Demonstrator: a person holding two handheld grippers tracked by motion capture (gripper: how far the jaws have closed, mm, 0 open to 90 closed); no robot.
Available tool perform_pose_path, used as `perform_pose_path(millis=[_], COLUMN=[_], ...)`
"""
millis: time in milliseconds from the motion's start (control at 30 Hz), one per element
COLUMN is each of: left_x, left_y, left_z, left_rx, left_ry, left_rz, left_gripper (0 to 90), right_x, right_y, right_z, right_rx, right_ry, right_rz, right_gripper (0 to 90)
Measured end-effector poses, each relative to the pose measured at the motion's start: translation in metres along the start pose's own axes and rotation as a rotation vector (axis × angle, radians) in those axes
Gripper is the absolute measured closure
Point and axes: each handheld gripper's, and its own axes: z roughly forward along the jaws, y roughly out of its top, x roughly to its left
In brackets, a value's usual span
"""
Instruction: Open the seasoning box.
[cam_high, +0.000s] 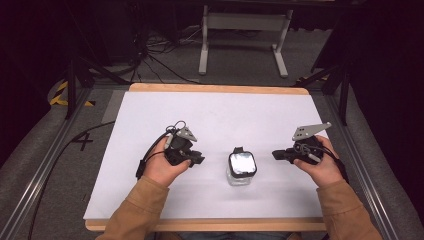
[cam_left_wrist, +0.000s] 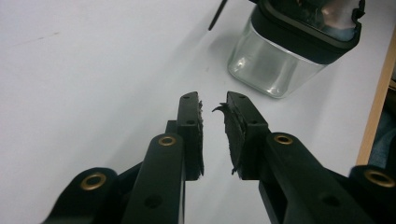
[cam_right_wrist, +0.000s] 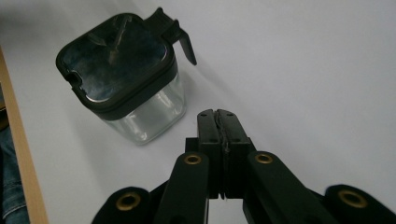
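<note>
A small square glass jar (cam_high: 241, 168) with a black clip lid stands on the white table top (cam_high: 220, 115), near the front middle. My left gripper (cam_high: 199, 160) rests just left of the jar, pointing at it, apart from it. In the left gripper view its jaws (cam_left_wrist: 214, 105) are a small gap apart with nothing between them, and the jar (cam_left_wrist: 275, 65) stands ahead to the right. My right gripper (cam_high: 275, 154) sits to the right of the jar, aimed at it. In the right gripper view it (cam_right_wrist: 217, 115) is shut on nothing, and the jar (cam_right_wrist: 125, 81) is ahead to the left.
The table's wooden front edge (cam_high: 200, 224) runs close to the person's sleeves. Metal rails (cam_high: 47, 165) flank the table on both sides. Beyond the far edge, a white stand (cam_high: 244, 30) and loose cables (cam_high: 155, 50) are on the floor.
</note>
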Motion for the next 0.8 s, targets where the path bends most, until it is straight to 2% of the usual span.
perform_pose_path(millis=[100, 133, 167, 233, 433, 600, 733, 767, 800], left_x=[0.004, 0.006, 0.006, 0.007, 0.010, 0.013, 0.015, 0.015, 0.015], left_y=[-0.003, -0.004, -0.004, -0.007, -0.015, -0.025, -0.032, -0.033, -0.034], left_z=[-0.007, -0.009, -0.009, -0.013, -0.022, -0.032, -0.039, -0.039, -0.040], left_rx=[-0.010, -0.016, -0.016, -0.014, -0.030, -0.043, -0.051, -0.052, -0.049], left_ry=[0.030, 0.036, 0.036, 0.042, 0.050, 0.073, 0.081, 0.081, 0.080], left_rz=[-0.011, -0.019, -0.019, -0.025, -0.048, -0.084, -0.105, -0.112, -0.113], left_gripper=[74.3, 74.1, 73.9, 73.8, 72.0, 68.0, 67.1, 66.9, 66.9], right_x=[0.000, 0.001, 0.001, 0.003, 0.005, 0.004, 0.009, 0.013, 0.013], right_y=[0.011, 0.016, 0.016, 0.028, 0.060, 0.077, 0.095, 0.104, 0.104], right_z=[-0.002, -0.002, -0.002, -0.002, 0.000, 0.003, 0.009, 0.013, 0.013], right_rx=[0.011, 0.030, 0.030, 0.060, 0.125, 0.162, 0.219, 0.248, 0.248], right_ry=[0.003, 0.013, 0.013, 0.018, 0.026, 0.030, 0.033, 0.032, 0.032], right_rz=[-0.029, -0.029, -0.029, -0.054, -0.143, -0.179, -0.256, -0.287, -0.287], right_gripper=[90.0, 90.0, 90.0, 90.0, 89.9, 89.9, 89.9, 89.9, 89.9])
